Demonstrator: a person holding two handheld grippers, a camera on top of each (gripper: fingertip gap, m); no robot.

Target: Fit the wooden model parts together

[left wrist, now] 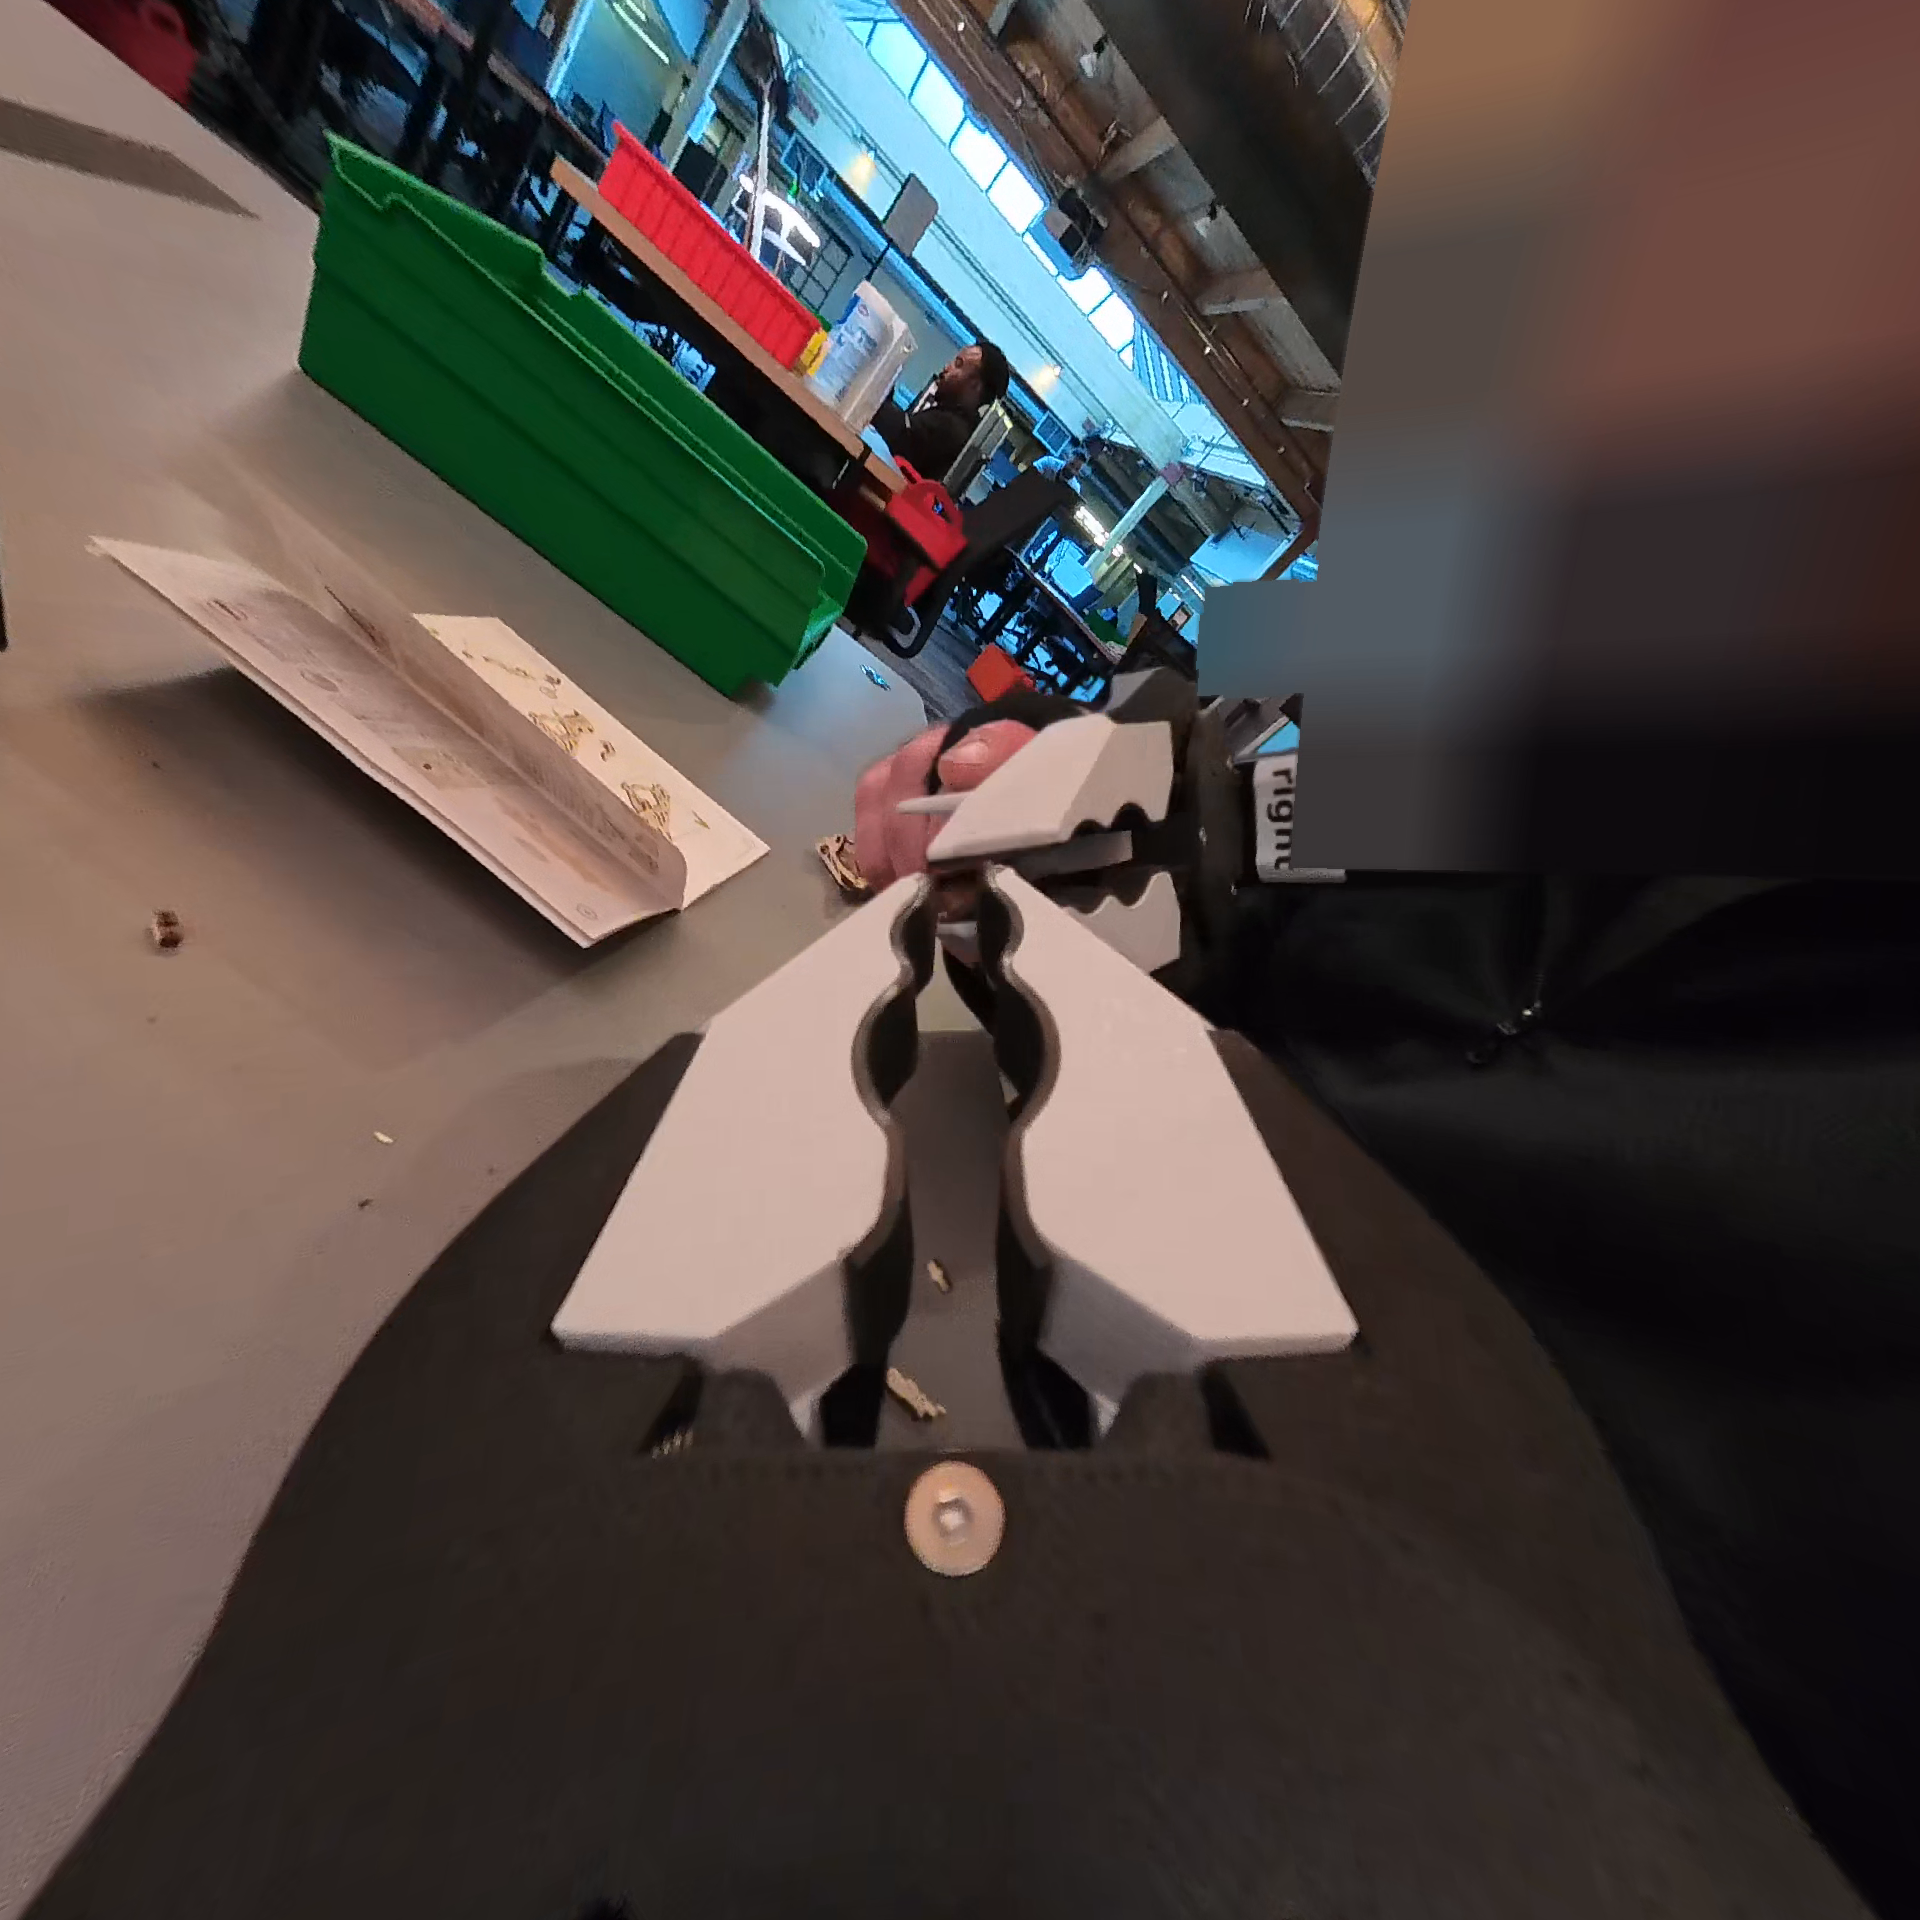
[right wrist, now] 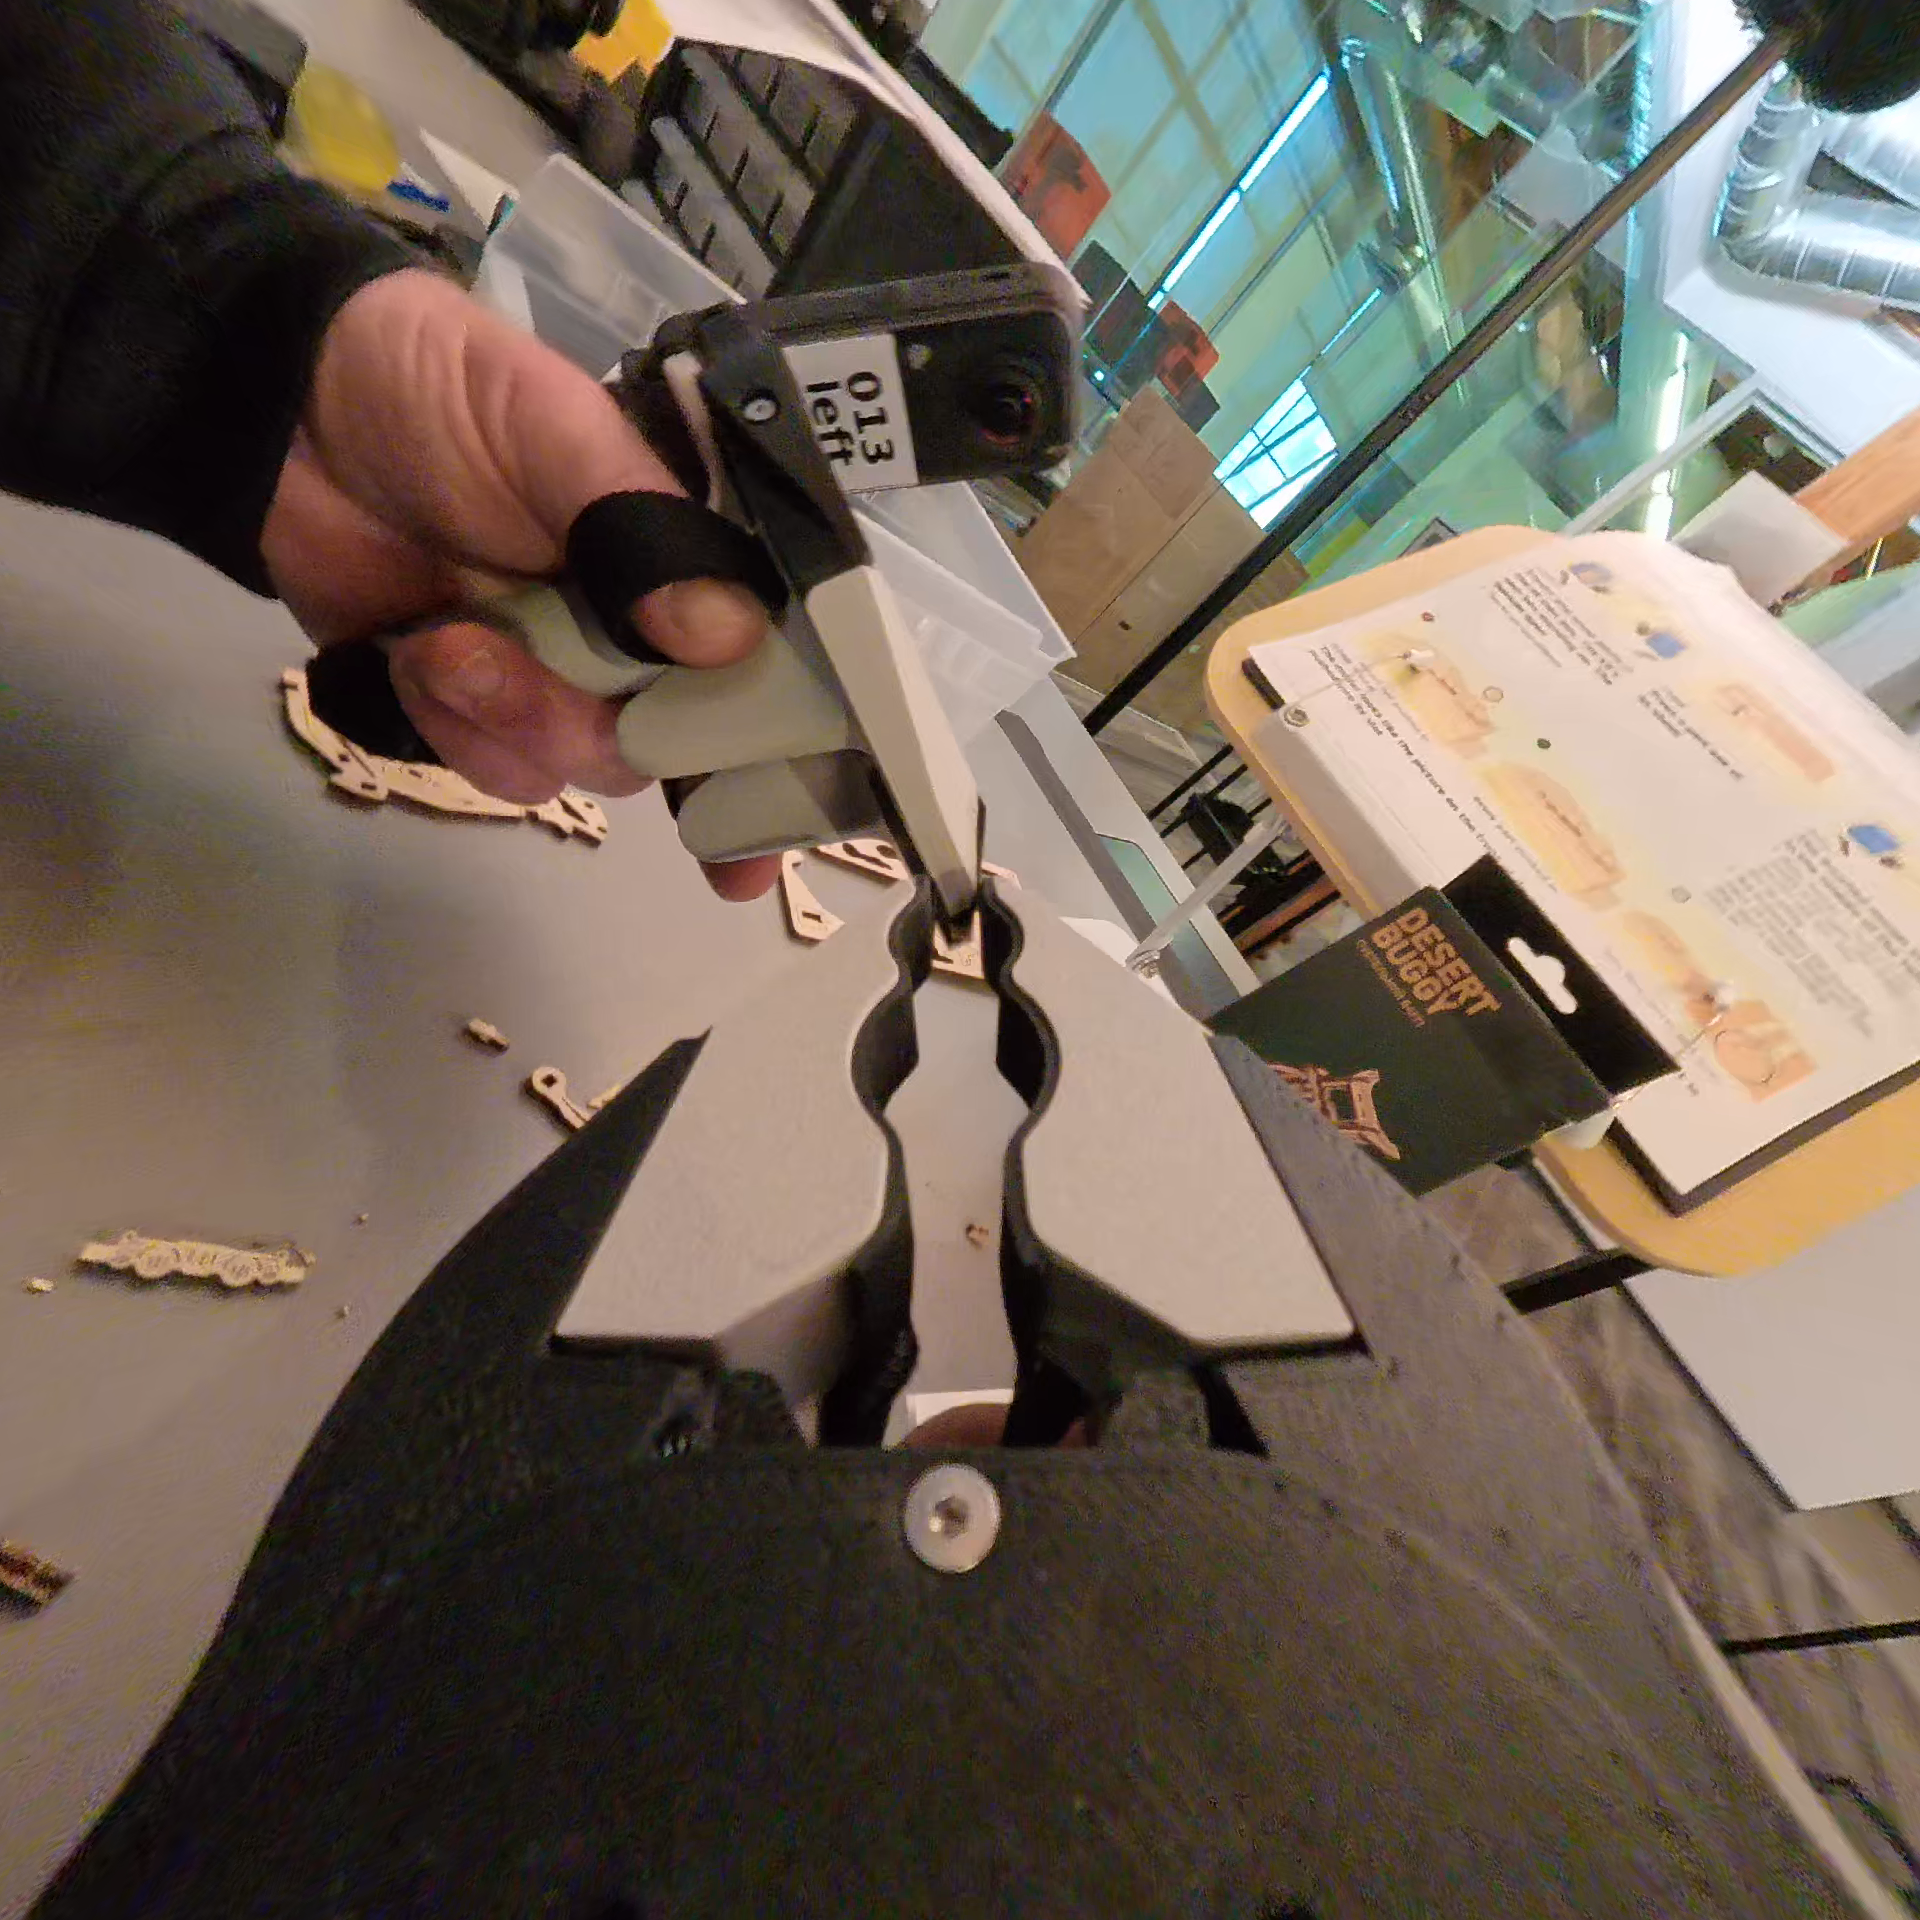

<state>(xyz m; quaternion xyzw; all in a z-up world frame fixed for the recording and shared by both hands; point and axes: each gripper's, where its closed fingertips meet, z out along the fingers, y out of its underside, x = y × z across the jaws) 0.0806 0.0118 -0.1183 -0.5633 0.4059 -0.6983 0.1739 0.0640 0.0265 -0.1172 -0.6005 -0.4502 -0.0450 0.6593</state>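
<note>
Close in, the right gripper (right wrist: 954, 914) has its fingers nearly together, pinching a small flat wooden piece (right wrist: 958, 951) at the tips. The left gripper (right wrist: 951, 883) comes in from above, fingers closed down to a sliver and meeting that same piece (whether its pads truly press on it, I cannot tell). From the left wrist view the two sets of tips cross just off the counter (left wrist: 260, 1039), something dark and small between the left fingers (left wrist: 904, 904).

Loose wooden parts (right wrist: 436, 779) lie scattered beyond the left hand (right wrist: 488, 540), another strip (right wrist: 197, 1262) nearer the counter's left side. A folded instruction sheet (left wrist: 436, 727) rests mid-counter with bare surface around it. Farther back, near the far edge, a green bin (left wrist: 561, 436) sits, its contents hidden. A dark packaging card (right wrist: 1455, 1049) stands at the right edge.
</note>
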